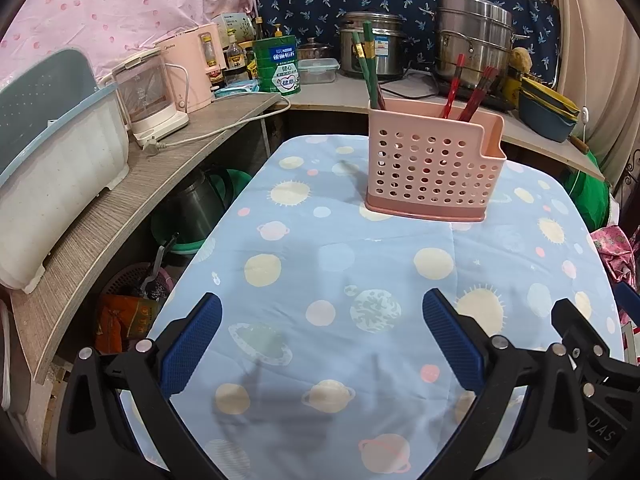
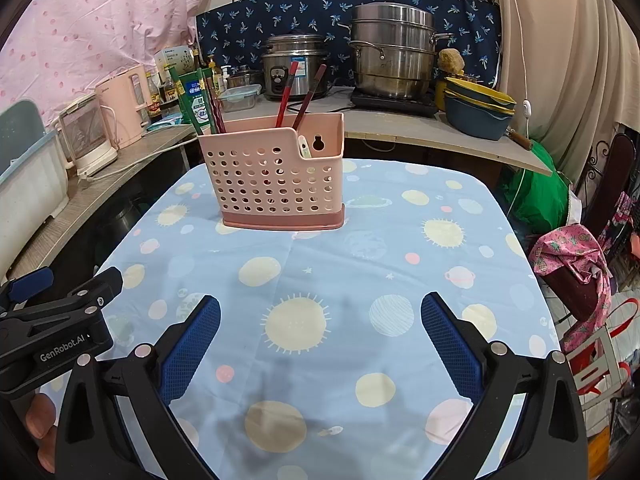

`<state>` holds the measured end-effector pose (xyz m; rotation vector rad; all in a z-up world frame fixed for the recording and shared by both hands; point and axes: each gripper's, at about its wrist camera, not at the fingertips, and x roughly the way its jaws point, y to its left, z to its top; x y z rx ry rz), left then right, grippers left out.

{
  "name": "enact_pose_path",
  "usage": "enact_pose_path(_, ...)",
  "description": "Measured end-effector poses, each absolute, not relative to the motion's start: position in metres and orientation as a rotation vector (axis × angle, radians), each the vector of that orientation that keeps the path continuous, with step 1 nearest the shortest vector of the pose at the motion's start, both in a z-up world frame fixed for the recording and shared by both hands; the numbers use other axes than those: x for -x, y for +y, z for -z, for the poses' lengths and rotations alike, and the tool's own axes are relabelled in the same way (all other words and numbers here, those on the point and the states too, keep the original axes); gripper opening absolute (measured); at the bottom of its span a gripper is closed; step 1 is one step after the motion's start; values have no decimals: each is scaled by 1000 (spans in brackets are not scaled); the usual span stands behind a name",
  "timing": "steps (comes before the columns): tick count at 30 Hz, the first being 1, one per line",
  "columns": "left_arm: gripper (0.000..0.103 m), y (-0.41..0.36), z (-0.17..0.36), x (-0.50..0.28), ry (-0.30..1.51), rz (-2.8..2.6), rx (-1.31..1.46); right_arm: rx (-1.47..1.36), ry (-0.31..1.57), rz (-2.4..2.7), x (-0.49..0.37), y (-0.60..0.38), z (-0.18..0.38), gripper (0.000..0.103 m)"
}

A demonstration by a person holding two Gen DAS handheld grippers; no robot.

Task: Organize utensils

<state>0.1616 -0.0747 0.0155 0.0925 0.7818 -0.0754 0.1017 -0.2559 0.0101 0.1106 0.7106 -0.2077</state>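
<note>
Left wrist view: the pink holder [image 1: 432,168] stands upright on the table [image 1: 304,248], near the far edge and toward the right corner. Green chopsticks [image 1: 370,68] lean out of its left end, red chopsticks [image 1: 468,88] out of its middle. The right wrist view shows the holder [image 2: 276,176] has a lower compartment at its right end with a pale utensil handle [image 2: 304,147] in it.

The left gripper [image 1: 322,322] hangs over the near edge with its jaws spread wide and nothing between the blue pads [image 1: 192,344]. The right gripper [image 2: 320,322] is likewise spread and empty, just beside the left one over the same edge.

The table wears a light blue cloth printed with suns and planets, creased down the middle. A wooden shelf [image 1: 132,200] runs along its left side, carrying a dish rack [image 1: 52,168], a clear kettle [image 1: 148,92] and a pink kettle [image 1: 192,68]. Beyond the far edge a counter [image 1: 332,92] holds a green tin [image 1: 278,65], a rice cooker [image 1: 374,42], a steel steamer [image 1: 474,36] and stacked bowls [image 1: 548,108]. Pink and navy printed cloths hang behind.
</note>
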Motion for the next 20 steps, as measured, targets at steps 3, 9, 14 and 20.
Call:
enact_pose_path(3,96,-74,-16,-162,779,76,-91,-111,712,211,-103,-257,-10,97)
enact_pose_path(9,96,-75,-18,-164,777,75,-92,-109,711,213,-105,-258,-11,97)
enact_pose_path(14,96,-76,-19,-166,763,64,-102,-104,713,217,-109,-258,-10,97)
enact_pose_path(20,96,-77,-19,-169,761,66,-92,-107,720,220,-114,-261,-7,97)
